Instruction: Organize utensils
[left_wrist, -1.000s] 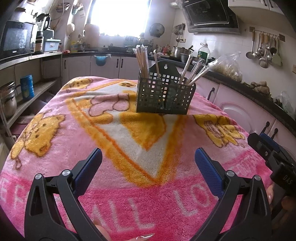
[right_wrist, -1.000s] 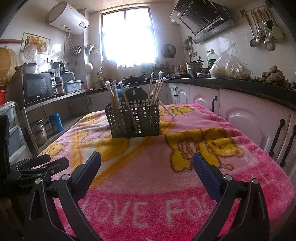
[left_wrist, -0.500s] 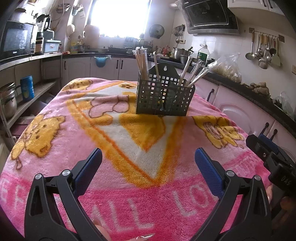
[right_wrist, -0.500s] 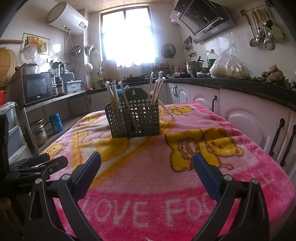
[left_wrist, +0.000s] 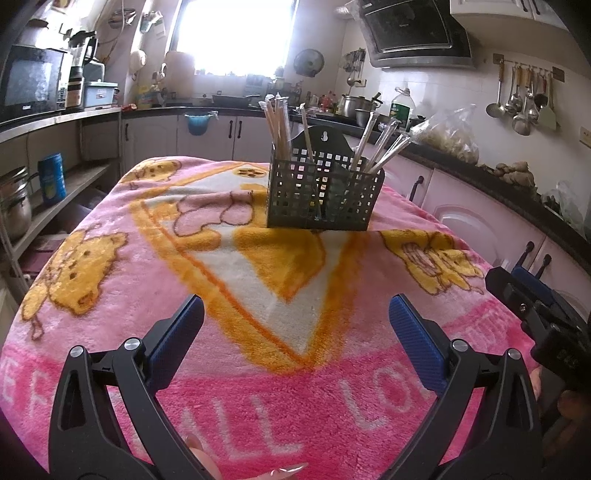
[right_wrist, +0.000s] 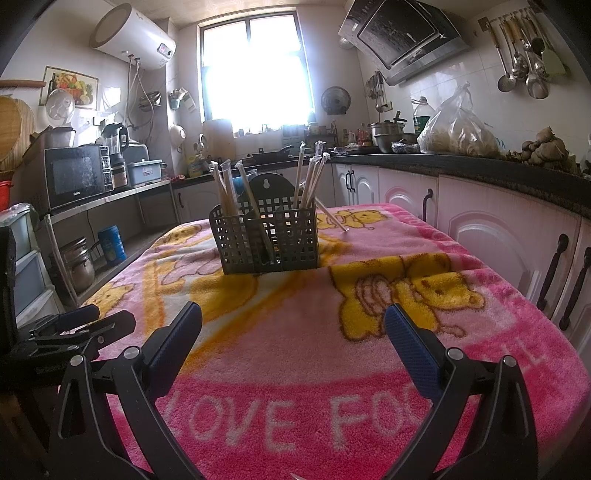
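Note:
A dark grid utensil basket (left_wrist: 325, 192) stands upright mid-table on the pink blanket (left_wrist: 258, 295); it also shows in the right wrist view (right_wrist: 267, 238). Several wrapped chopsticks (left_wrist: 279, 125) stand in its compartments, some leaning right (left_wrist: 384, 146). One wrapped chopstick (right_wrist: 332, 218) lies on the blanket just right of the basket. My left gripper (left_wrist: 295, 328) is open and empty, well short of the basket. My right gripper (right_wrist: 293, 332) is open and empty, also short of it.
Kitchen counters and pink cabinets (right_wrist: 498, 229) run along the right and back. Shelves with pots and a blue can (left_wrist: 51, 179) stand at the left. The right gripper body (left_wrist: 535, 314) shows at the right edge of the left wrist view.
Nothing has visibly changed beyond a slight drift of both views; both grippers stay open and empty.

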